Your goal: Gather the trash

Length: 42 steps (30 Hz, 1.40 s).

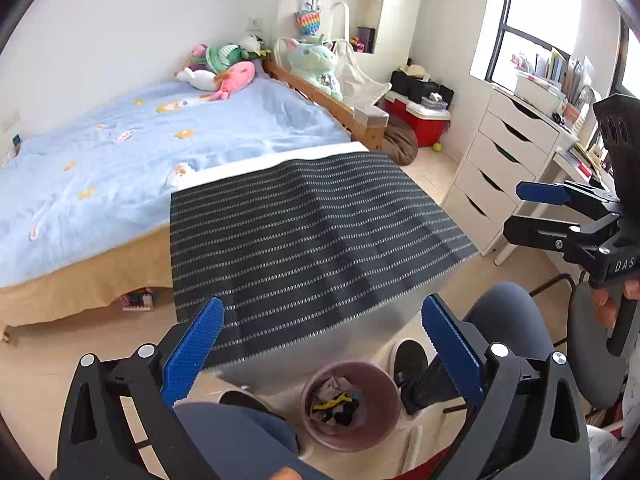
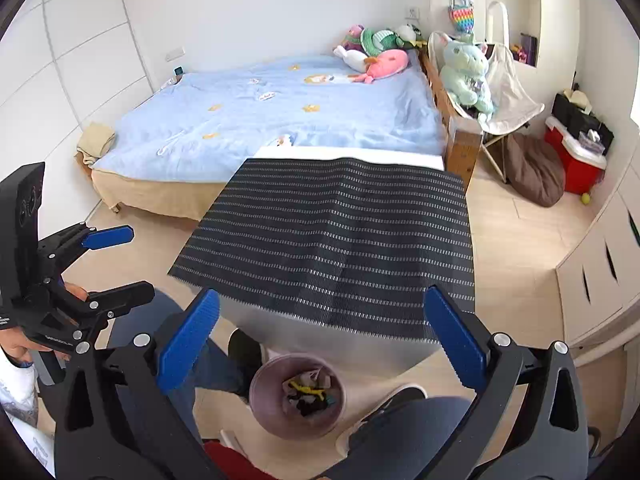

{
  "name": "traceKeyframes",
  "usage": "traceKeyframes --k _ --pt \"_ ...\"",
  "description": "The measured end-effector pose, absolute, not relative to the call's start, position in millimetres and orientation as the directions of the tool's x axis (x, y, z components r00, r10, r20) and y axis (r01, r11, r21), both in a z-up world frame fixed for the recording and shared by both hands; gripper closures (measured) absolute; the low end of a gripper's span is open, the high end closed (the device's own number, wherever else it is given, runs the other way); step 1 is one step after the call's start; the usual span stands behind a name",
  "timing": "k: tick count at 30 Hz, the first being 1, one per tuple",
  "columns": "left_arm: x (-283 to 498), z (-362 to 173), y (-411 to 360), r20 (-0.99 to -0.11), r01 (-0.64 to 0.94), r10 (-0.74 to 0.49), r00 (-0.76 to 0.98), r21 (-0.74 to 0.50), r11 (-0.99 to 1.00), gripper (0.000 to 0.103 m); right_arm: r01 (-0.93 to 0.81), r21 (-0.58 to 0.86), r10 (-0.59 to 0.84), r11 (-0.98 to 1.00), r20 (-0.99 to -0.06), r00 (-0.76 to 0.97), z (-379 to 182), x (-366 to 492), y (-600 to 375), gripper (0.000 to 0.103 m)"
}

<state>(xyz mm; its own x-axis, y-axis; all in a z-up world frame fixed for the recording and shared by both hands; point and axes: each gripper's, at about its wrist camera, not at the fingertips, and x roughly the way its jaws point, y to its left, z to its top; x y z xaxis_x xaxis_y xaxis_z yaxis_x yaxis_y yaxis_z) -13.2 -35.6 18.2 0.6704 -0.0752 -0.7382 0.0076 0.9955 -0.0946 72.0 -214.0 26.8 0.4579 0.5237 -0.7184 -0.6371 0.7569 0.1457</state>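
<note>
A pink trash bin [image 1: 382,400] stands on the floor between the person's feet, holding several bits of crumpled trash [image 1: 338,402]; it also shows in the right wrist view [image 2: 276,420], with trash [image 2: 308,394] inside. My left gripper [image 1: 320,356] is open and empty, above and just behind the bin. My right gripper [image 2: 320,348] is open and empty, also above the bin. The right gripper shows at the right edge of the left view [image 1: 528,212], the left gripper at the left edge of the right view [image 2: 128,264].
A table with a dark striped mat [image 1: 304,232] stands ahead, the bin below its near edge. Behind are a blue bed [image 1: 140,148] with plush toys, a white drawer unit [image 1: 496,160] and a chair [image 1: 592,344] at right. The person's shoes [image 1: 410,360] flank the bin.
</note>
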Motion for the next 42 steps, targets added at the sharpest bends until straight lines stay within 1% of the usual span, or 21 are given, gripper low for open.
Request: traceKeyframes --k 5,16,29,42 --pt "6 24 -32 -0.736 0.003 -0.056 0.674 -0.073 0.997 0.006 -0.643 0.141 0.527 0.753 -0.714 0.461 34 87 -203 0.003" --pt "35 24 -19 -0.747 0.0 -0.09 0.659 -0.121 0.993 0.006 -0.641 0.148 0.522 0.753 -0.728 0.445 31 110 -192 0.003" --pt "42 21 -17 -0.752 -0.027 -0.073 0.655 -0.12 0.992 0.006 -0.646 0.143 0.51 0.75 -0.746 0.427 22 119 -184 0.003" --pt "44 21 -12 -0.745 -0.034 -0.084 0.662 -0.141 0.989 0.006 -0.642 0.137 0.499 0.754 -0.755 0.425 17 121 -184 0.003"
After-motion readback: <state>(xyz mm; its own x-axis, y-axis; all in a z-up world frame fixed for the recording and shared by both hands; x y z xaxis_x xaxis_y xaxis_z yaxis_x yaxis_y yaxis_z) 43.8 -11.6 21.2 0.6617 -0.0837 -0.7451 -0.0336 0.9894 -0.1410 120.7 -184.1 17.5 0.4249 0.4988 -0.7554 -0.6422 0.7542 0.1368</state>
